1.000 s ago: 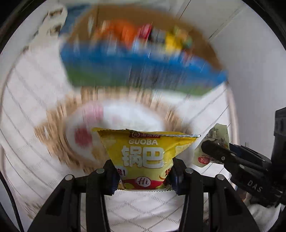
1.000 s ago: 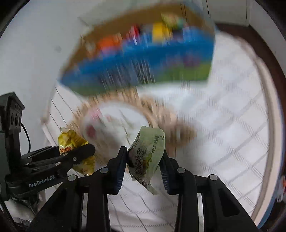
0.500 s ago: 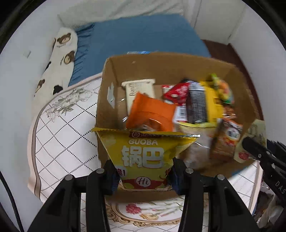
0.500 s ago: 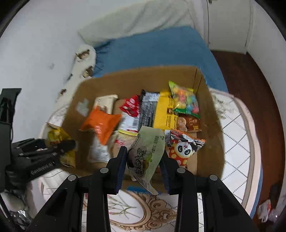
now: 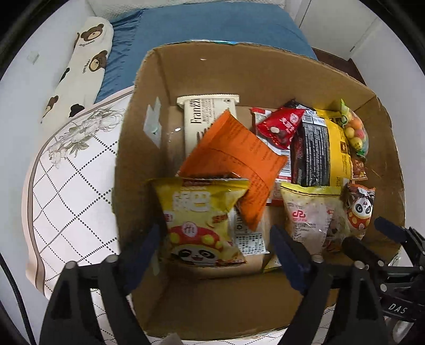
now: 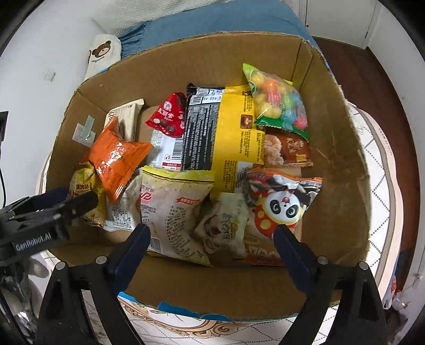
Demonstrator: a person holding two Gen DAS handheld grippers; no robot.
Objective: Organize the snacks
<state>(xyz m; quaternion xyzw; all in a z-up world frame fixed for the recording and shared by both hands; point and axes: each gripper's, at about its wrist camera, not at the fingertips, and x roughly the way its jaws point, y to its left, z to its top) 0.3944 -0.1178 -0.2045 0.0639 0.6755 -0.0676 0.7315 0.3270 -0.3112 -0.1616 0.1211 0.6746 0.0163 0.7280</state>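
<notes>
A snack-filled cardboard box (image 6: 332,148) sits on a quilted bed (image 5: 69,191) beside white walls; both hand-held grippers, left (image 5: 215,252) and right (image 6: 212,246), are opening, gripping nothing.

"Franzzi" on cream wafer pack (image 5: 204,122)

Even indoor light, soft shadows inside the cardboard box (image 6: 332,164); wrappers glare slightly; fisheye bends edges, corners black.

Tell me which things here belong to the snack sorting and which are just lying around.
Job:
- cardboard box
- yellow panda bag
- pale green packet
- orange packet
- candy bag
- left gripper, opening
- right gripper, opening

Lying about:
- bear pillow
- blue sheet
- quilted mat
</notes>
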